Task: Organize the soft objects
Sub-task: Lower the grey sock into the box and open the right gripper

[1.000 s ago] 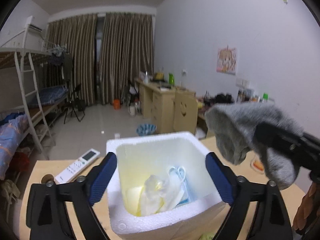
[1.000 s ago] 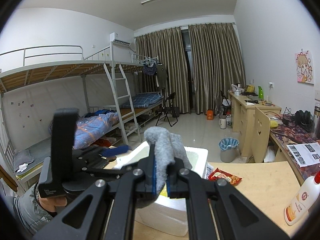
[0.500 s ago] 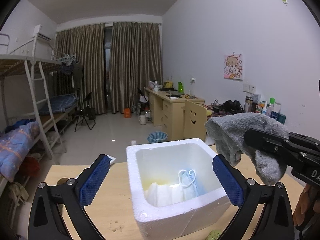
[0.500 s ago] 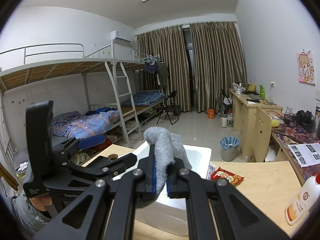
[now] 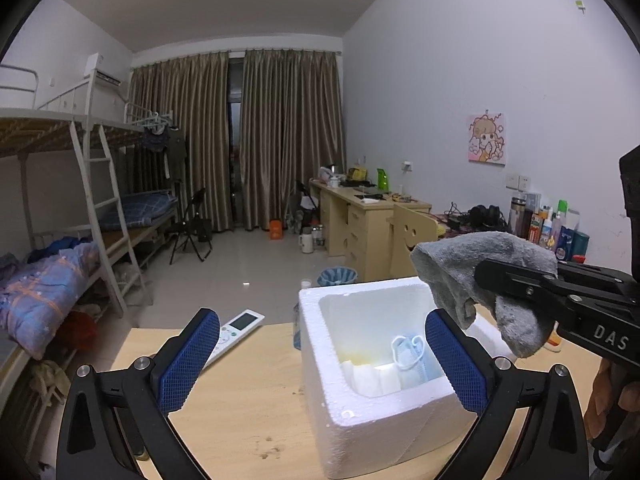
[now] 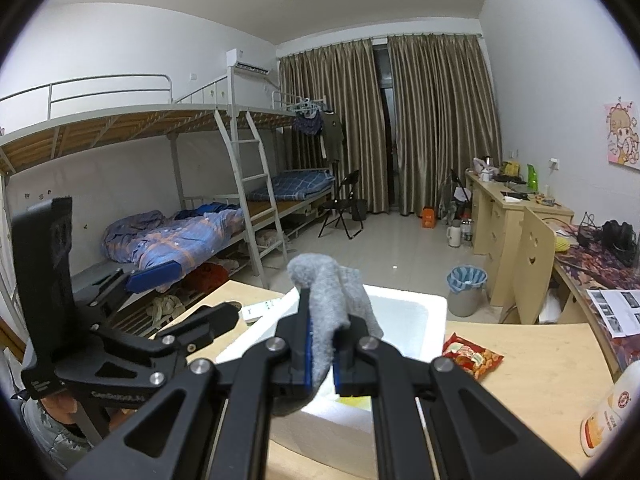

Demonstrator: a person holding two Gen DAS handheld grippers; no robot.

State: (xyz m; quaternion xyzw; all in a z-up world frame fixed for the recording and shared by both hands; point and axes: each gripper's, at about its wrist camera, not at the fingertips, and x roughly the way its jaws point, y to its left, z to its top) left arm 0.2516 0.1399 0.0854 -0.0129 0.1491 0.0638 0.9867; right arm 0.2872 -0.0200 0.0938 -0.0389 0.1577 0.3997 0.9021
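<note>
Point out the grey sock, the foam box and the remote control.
grey sock [image 6: 332,300], right wrist view, on its bunched top.
foam box [image 5: 376,412], left wrist view, on its near rim.
remote control [image 5: 236,330], left wrist view, on its body.

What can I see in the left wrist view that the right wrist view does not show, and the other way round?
Only the left wrist view shows the inside of the foam box, with a blue face mask in it, and the open, empty left gripper.

Only the right wrist view shows the red snack packet and a white bottle on the table.

Both show the gray sock clamped in the shut right gripper, the foam box and the white remote control.
</note>
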